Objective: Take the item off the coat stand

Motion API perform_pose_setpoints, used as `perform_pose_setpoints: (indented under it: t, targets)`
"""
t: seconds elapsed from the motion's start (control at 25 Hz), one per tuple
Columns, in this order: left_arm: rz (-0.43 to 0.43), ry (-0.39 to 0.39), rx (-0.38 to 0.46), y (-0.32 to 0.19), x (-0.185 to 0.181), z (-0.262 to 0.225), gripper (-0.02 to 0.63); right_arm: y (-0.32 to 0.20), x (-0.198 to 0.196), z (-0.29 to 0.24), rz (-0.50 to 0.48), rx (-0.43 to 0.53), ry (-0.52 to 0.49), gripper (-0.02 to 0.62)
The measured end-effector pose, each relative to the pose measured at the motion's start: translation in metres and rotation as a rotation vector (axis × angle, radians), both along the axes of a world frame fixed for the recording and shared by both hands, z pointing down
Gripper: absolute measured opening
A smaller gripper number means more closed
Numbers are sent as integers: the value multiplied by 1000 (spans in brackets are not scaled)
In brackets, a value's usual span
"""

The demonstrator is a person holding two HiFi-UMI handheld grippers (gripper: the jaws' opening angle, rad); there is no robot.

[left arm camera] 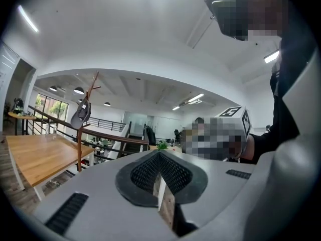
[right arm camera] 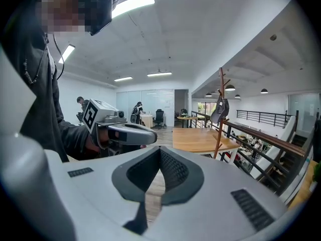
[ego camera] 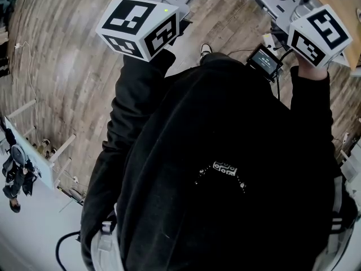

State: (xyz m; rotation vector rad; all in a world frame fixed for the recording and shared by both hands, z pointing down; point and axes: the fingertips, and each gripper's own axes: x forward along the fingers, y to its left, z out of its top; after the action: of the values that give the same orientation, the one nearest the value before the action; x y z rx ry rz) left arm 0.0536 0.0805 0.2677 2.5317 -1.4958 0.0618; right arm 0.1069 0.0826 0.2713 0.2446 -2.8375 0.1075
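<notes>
black long-sleeved top (ego camera: 225, 117) with small white print (ego camera: 224, 169) at the chest. left gripper (left arm camera: 159, 159) and right gripper (right arm camera: 160, 157): grey shells, white cubes bearing black square markers.

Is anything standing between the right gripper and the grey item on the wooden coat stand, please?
Nothing visible: the light wooden table stands beside the brown coat stand, leaving the grey item unobstructed for the right gripper.
</notes>
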Motion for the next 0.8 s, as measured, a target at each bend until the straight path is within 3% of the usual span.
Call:
perform_pose_setpoints:
  t: [0.32, 0.56, 0.8]
  targets:
    - [-15, -5, -19, -38, 5, -12, 4, -41, 4, -10, -1, -35, -12, 17]
    - [2, -27, -47, -61, 18, 17, 4, -63, 17, 21, -12, -49, -12, 17]
    - [13, -23, -44, -73, 6, 19, 3, -74, 8, 22, 11, -49, -21, 17]
